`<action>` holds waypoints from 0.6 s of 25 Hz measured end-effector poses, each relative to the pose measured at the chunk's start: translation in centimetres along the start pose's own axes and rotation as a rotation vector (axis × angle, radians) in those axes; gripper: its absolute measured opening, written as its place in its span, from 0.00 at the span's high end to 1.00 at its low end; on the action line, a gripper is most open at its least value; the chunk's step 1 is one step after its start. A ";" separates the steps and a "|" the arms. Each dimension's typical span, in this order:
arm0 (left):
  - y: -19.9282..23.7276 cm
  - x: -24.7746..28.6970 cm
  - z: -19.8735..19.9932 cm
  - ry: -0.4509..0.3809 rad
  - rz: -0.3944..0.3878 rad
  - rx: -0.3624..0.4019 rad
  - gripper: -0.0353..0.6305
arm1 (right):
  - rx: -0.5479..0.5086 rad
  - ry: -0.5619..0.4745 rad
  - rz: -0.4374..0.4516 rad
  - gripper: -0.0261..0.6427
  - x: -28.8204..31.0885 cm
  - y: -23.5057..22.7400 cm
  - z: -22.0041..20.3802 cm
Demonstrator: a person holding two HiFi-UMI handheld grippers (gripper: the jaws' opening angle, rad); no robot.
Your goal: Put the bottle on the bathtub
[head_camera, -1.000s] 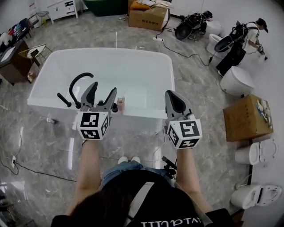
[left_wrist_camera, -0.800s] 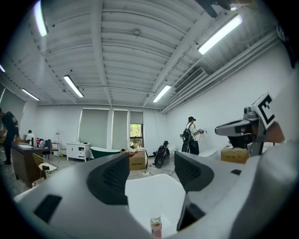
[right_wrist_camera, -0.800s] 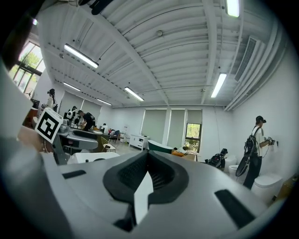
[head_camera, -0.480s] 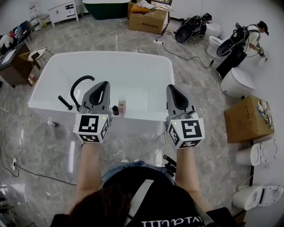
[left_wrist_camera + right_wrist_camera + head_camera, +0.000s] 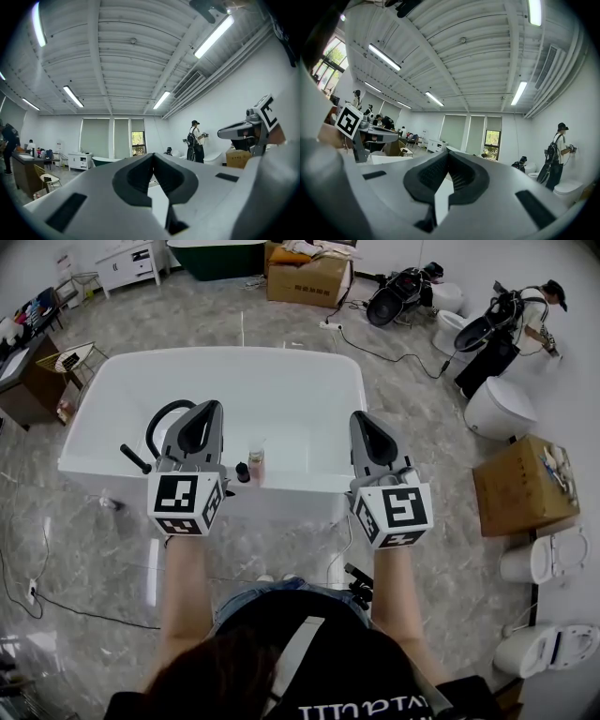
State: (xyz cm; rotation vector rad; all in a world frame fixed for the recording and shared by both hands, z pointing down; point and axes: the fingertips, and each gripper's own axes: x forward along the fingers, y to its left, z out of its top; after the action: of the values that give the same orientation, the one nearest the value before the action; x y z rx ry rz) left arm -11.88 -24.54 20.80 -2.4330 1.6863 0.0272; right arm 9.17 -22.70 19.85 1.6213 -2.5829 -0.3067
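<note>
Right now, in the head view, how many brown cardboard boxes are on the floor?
2. One brown cardboard box stands beyond the white bathtub, at the view's top edge; the other box stands on the floor right of the right gripper. Others may be out of view.

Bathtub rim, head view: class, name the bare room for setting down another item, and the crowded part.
Free: the near rim of the bathtub between the bottle and the right gripper, and the far rim. Crowded: the near rim's left part, where the black faucet, a dark knob and the bottle stand by the left gripper.
</note>
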 end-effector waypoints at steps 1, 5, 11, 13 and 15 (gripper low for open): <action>0.0 0.1 -0.1 0.003 -0.001 -0.001 0.93 | -0.001 -0.001 0.001 0.94 0.0 0.0 0.1; 0.0 0.2 -0.2 0.007 -0.004 0.004 0.93 | -0.010 -0.001 0.005 0.94 0.1 -0.2 0.1; 0.0 0.3 -0.1 0.009 -0.012 0.010 0.93 | -0.021 0.005 0.013 0.94 0.2 0.0 0.2; 0.0 0.4 0.0 0.011 -0.013 0.011 0.93 | -0.022 0.007 0.016 0.94 0.4 0.0 0.3; 0.0 0.4 0.2 0.011 -0.013 0.012 0.93 | -0.023 0.009 0.019 0.94 0.4 0.0 0.4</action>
State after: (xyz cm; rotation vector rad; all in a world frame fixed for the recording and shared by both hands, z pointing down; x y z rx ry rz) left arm -11.76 -24.92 20.58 -2.4403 1.6701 0.0019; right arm 8.89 -23.01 19.42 1.5861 -2.5765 -0.3261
